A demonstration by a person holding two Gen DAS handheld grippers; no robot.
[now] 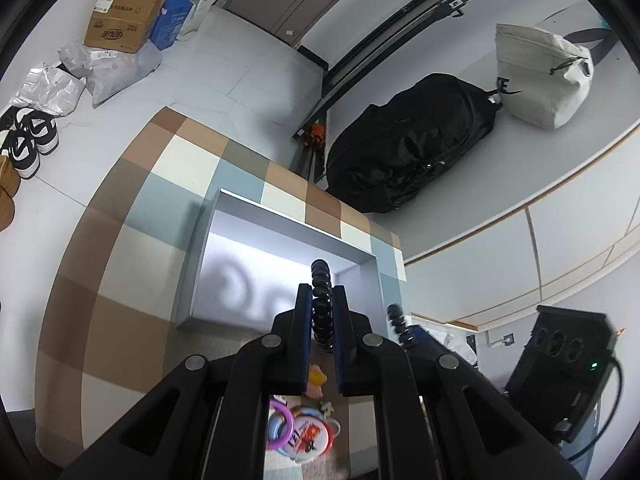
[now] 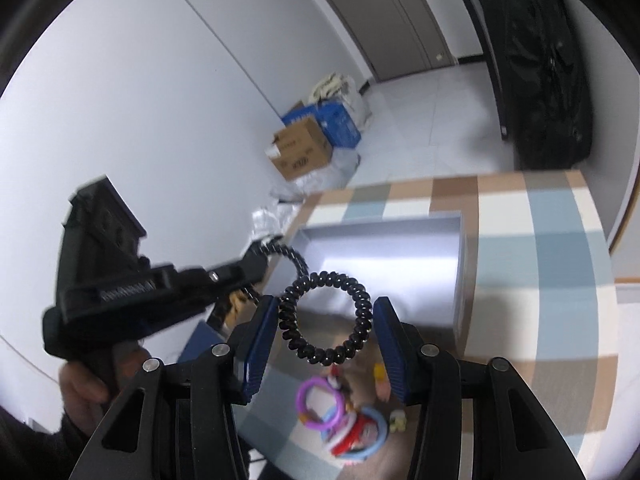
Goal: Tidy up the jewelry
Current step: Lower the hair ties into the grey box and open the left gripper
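Left gripper (image 1: pixel 322 322): pads pinched tight on a black spiral hair tie (image 1: pixel 322 304), held above the near wall of the grey box (image 1: pixel 192 280).
Right gripper (image 2: pixel 326 334): blue pads set apart, a second black coil ring (image 2: pixel 362 312) in the gap, touching the left pad; whether the other pad touches it, I cannot tell.
Open room: box interior is bare; checkered mat (image 1: pixel 120 264) lies open on its left.
Hand pose: left gripper seen side-on in the right view, a hand (image 2: pixel 86 384) wrapped round its handle.
Loose pieces: purple ring (image 2: pixel 319 402), blue ring, round badge (image 1: pixel 310 434) clustered on the mat under both grippers.
Room: black backpack (image 1: pixel 408 148), cardboard box (image 1: pixel 120 20) on the floor.
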